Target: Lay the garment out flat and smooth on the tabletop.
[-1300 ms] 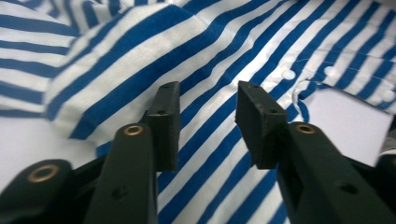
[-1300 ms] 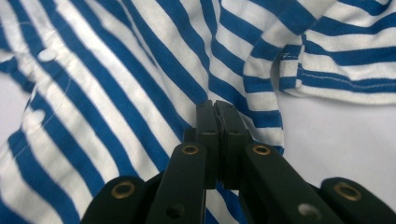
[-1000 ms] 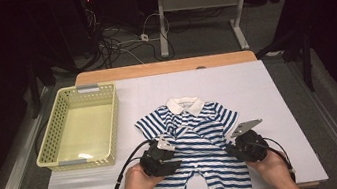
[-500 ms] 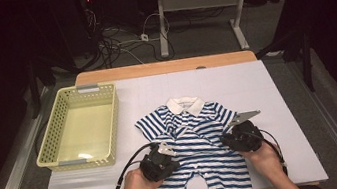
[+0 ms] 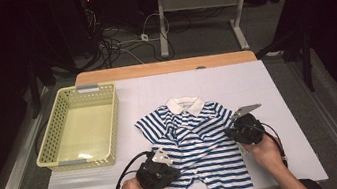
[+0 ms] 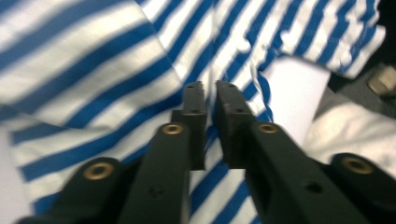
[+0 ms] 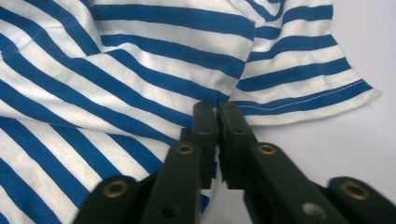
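We are working on the white table (image 5: 276,83), where the striped baby romper (image 5: 198,140) is lying flat near the front edge, collar away from us, beside the yellow basket (image 5: 80,125). The left gripper (image 6: 209,93), its jaws having just opened a little, is hovering over the garment's left side with only a narrow gap, apparently folding it inward. The right gripper (image 7: 217,109) is pinching the side seam under the sleeve, jaws nearly closed on the fabric, steadying it.
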Demonstrator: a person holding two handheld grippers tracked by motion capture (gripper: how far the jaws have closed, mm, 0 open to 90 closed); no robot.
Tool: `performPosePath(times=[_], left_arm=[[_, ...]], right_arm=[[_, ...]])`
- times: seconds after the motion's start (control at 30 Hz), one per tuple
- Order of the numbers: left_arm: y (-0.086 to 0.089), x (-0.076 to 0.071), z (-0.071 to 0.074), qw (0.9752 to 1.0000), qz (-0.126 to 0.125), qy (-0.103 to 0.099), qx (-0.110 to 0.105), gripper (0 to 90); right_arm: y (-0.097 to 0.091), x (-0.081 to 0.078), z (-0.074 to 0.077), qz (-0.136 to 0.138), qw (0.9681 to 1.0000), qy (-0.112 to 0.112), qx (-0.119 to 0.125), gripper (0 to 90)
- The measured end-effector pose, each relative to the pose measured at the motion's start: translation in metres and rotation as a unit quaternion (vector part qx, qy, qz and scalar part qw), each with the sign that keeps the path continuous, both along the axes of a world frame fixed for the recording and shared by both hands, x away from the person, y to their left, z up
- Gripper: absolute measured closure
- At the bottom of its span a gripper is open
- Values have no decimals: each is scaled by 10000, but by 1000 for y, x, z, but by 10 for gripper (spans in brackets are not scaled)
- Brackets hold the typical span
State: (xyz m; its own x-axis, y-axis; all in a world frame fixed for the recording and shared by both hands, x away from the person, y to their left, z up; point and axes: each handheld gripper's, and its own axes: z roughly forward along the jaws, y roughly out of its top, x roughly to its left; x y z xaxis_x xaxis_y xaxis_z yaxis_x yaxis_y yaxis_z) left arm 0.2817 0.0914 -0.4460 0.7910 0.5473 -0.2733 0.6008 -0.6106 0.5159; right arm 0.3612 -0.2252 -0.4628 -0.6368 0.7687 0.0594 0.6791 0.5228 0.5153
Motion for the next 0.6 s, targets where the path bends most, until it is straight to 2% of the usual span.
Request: performPosePath(times=[0.07,0.13,0.17,0.2,0.33,0.47,0.6], left_arm=[[8,6,4,9995,239,-188,-20,711],[20,13,7,9980,554,-274,-102,687],[20,13,7,9980,554,-274,-102,685],[30,21,7,9959,827,-348,-119,665],[41,33,1,9930,1133,-333,-42,641],[34,40,-9,9946,1002,-220,144,642],[23,45,-20,9966,750,-34,325,667]], right_arm=[[0,-3,3,-3,10000,-53,77,804],[0,-7,6,8,9998,-93,166,791],[-1,-10,7,5,9997,-90,218,790],[-2,-11,7,17,9997,-64,248,789],[-8,-15,3,-46,9995,117,306,766],[-11,-20,1,-119,9990,221,363,712],[-11,-25,-3,-131,9991,299,253,705]])
